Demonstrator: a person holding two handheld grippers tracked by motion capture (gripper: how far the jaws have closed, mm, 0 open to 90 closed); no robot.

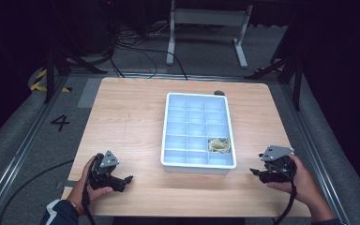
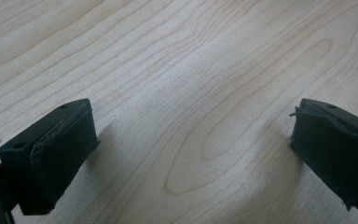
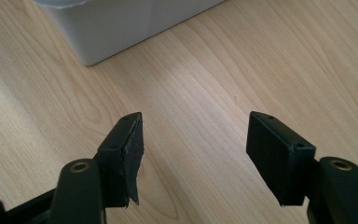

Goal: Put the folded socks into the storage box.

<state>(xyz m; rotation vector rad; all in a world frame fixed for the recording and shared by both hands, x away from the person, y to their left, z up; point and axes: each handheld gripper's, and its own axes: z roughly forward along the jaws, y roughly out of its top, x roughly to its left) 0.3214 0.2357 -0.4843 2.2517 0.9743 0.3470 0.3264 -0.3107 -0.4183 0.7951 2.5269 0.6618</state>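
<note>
I am holding my right tool (image 1: 254, 171) released and empty just beside the tray (image 1: 165, 136), nearer than my left tool (image 1: 129, 178), also released. The yellowish bundle (image 1: 219, 144) is lying in the tray's near right compartment, ahead-left of my right tool.

One wooden surface (image 1: 126, 140). One pale blue divided tray (image 1: 164, 140) on it, its grid three compartments across and six deep, eighteen in all. One compartment holds a yellowish bundle (image 1: 219, 144); the count of pieces in it cannot be told. One small dark object (image 1: 219, 93) lies behind the tray's far rim. Two handheld grippers: left gripper (image 1: 124, 180), right gripper (image 1: 256, 172), two jaws each.
</note>
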